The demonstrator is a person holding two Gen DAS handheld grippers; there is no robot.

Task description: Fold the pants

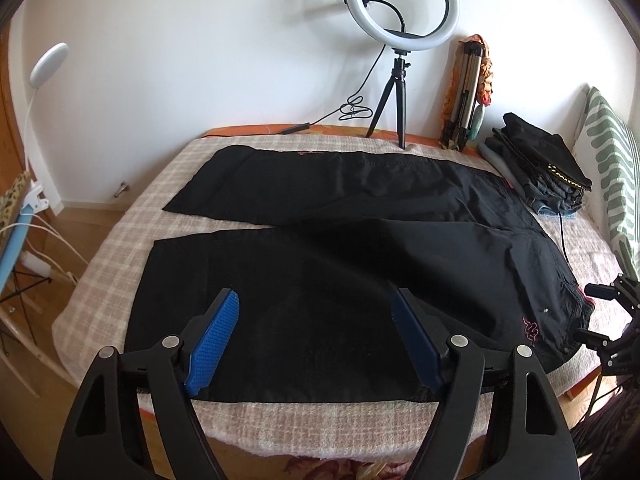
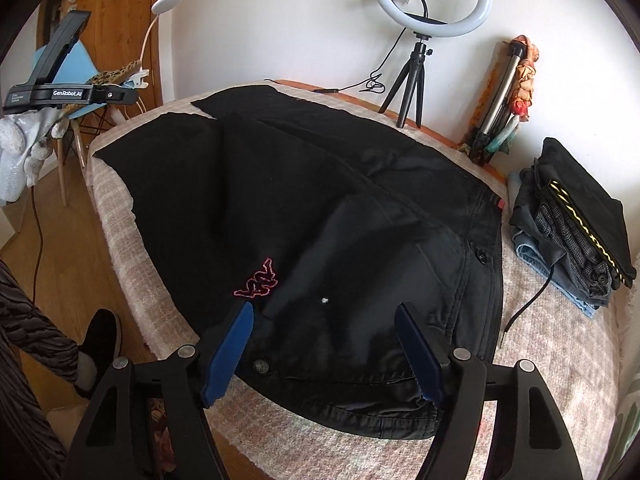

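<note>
On the checked woven blanket (image 1: 120, 264) we have black pants (image 1: 320, 272) spread flat, legs apart in a V

Our left gripper (image 1: 316, 344) hangs over the near leg, its ribbed blue pads (image 1: 214, 344) spread wide and holding nothing; our right gripper (image 2: 324, 350) gapes just as wide over the waistband, where only its view shows us the pink outline logo (image 2: 258, 280) and metal button (image 2: 260, 366). Beside the waist sits a stack of folded clothes (image 2: 576, 224); a ring light (image 1: 402, 8) on a tripod stands behind
</note>
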